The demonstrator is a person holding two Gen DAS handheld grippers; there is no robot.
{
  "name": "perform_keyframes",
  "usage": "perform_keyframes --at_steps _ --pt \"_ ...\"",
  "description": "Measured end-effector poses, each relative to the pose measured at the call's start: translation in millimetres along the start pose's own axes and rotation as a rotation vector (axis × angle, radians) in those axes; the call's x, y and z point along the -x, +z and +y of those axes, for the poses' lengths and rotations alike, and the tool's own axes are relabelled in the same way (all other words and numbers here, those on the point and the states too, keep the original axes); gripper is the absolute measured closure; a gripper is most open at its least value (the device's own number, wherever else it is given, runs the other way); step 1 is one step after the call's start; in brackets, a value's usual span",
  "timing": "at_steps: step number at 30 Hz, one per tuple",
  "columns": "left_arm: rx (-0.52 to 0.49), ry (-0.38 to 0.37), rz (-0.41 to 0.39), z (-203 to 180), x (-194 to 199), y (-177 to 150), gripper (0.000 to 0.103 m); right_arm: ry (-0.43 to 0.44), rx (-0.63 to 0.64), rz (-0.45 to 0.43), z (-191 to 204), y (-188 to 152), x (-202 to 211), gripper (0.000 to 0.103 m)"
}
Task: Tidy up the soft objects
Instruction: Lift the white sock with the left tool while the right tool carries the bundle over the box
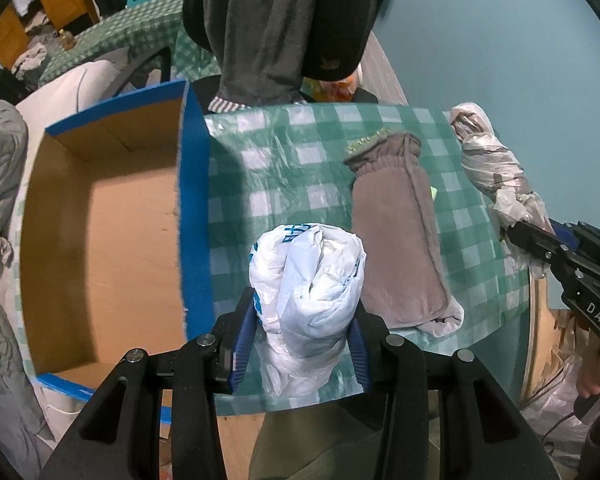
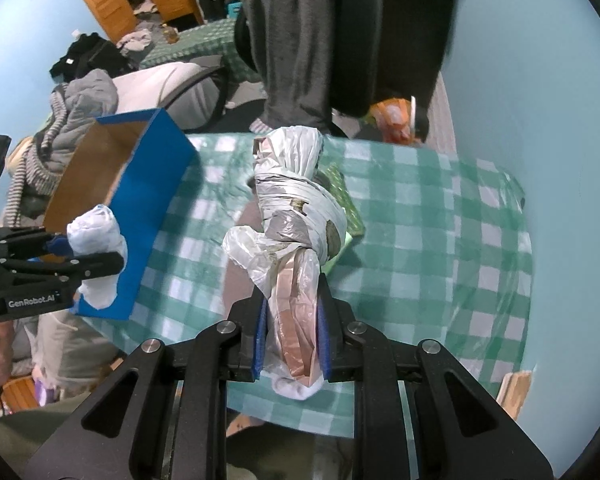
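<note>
Both views are taken from just behind the tongs, steeply downward and close over the checked surface (image 1: 300, 168). From the left wrist, the left tongs (image 1: 304, 344) fill the lower frame, and the right tongs (image 1: 528, 236) are seen at the right edge. From the right wrist, the right tongs (image 2: 292, 340) are nearest and the left tongs (image 2: 88, 256) appear at the left. The blue box (image 2: 152, 216) and the surface are shared.

In the right wrist view, the knotted bag bundle (image 2: 296, 216) hides most of the brown sock at 9 o'clock; the hanging grey garment (image 2: 296, 48) is cut off at 12.
</note>
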State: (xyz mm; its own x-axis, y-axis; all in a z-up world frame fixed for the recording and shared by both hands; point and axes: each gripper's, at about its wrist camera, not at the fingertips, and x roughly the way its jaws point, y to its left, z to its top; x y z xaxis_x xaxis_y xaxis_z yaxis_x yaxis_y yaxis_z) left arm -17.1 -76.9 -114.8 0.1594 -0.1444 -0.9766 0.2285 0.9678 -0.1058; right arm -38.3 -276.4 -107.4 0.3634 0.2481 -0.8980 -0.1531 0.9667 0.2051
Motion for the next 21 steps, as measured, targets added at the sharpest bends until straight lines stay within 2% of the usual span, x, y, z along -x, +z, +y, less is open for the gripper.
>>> perform_keyframes --at_steps 11,21 --pt "0.056 0.034 -0.044 32.4 26.6 1.7 0.061 0.053 0.095 -0.04 40.6 31.3 8.9 0.083" --pt "0.133 0.052 -0.065 69.9 40.8 -2.7 0.061 0.113 0.203 -0.046 87.3 51.7 -0.4 0.083"
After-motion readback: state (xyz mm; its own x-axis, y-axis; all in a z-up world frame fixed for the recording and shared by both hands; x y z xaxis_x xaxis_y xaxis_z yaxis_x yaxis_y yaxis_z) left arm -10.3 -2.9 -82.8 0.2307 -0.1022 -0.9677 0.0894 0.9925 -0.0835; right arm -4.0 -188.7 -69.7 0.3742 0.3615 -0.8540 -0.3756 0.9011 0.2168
